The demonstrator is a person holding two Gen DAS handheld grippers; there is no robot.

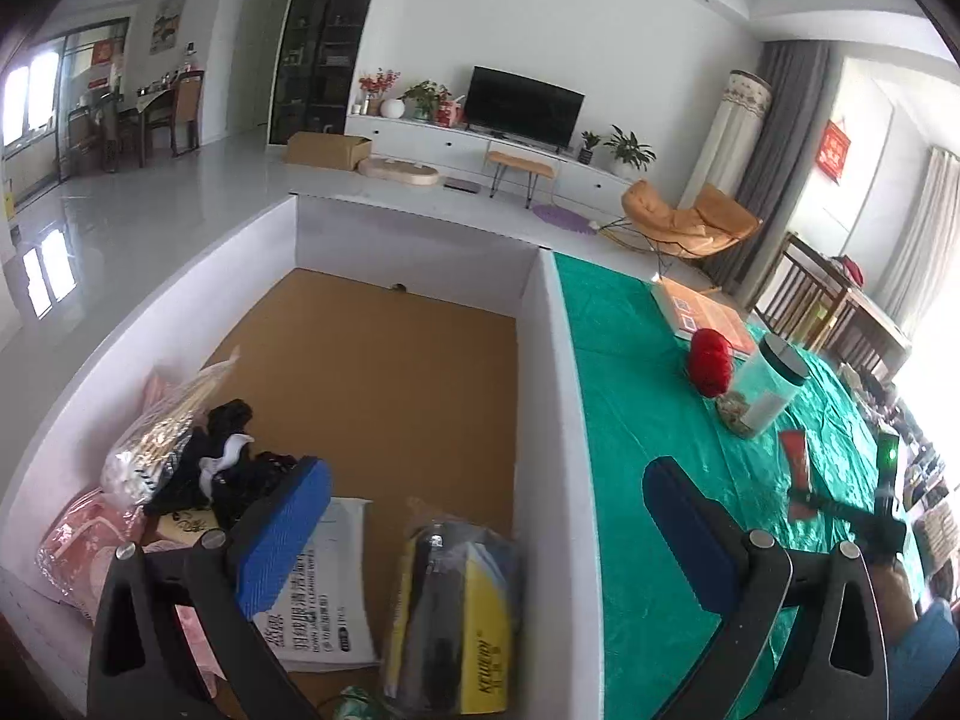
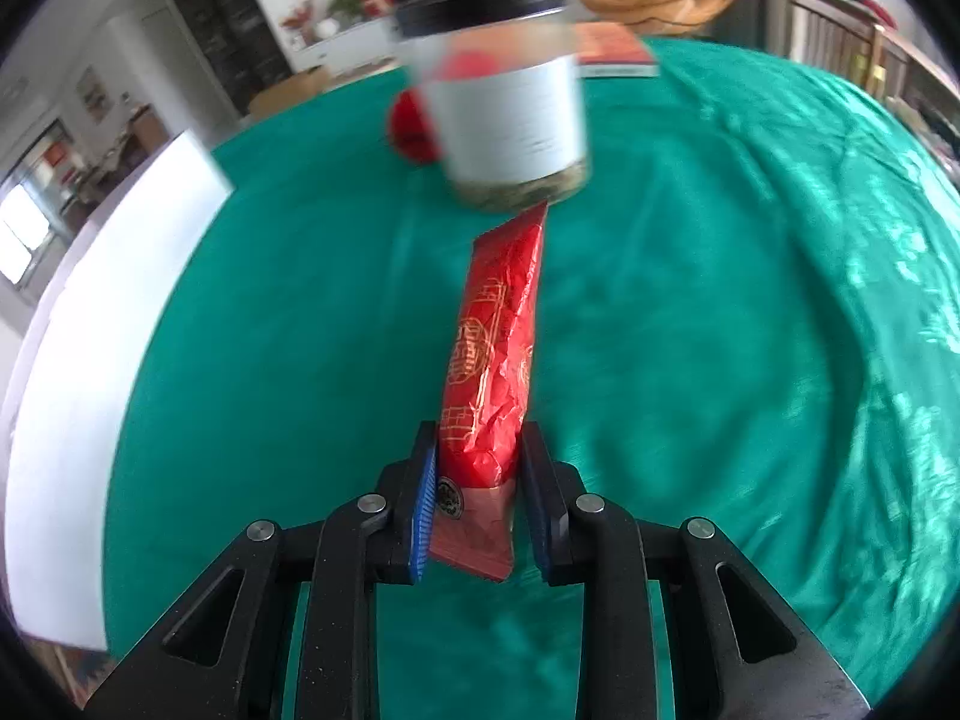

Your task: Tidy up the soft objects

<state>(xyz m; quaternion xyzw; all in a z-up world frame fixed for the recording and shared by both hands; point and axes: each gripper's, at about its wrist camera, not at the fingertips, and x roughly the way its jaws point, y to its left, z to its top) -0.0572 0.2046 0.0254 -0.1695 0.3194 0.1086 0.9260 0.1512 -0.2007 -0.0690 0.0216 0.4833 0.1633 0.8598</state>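
packet: red foil packet (image 2: 495,348), centre of right wrist view, long axis running away from the camera toward the jar. I read it as the soft item now being sorted.
right gripper: right gripper (image 2: 483,510) clamped on the near end of the packet, both blue pads pressing its sides. Holding the end leaves the rest free to hang, and I'd expect it to flop.
packet, other view: same packet (image 1: 798,483) shows at right of left wrist view, lifted off the cloth, so I judge it's up for carrying, not resting.
jar: clear jar with black lid (image 2: 510,114) just past the packet's far tip, upper centre; blurred, can't tell if they touch. Rigid, so probably stays put.
red ball: red fuzzy thing (image 2: 411,132) behind the jar to its left; likely the next soft item.
cloth: green tablecloth (image 2: 720,330) under everything, wrinkled.
box: white-walled box (image 1: 558,372) fills the left and centre of left wrist view, its wall beside the cloth. Bagged soft goods are piled in its lower left, so I take it as the drop target.
left gripper: left gripper (image 1: 486,516) wide open, nothing between the pads, hovering over the box wall; looks parked clear of the open brown floor.
risk: packet swinging into the jar on the way over.
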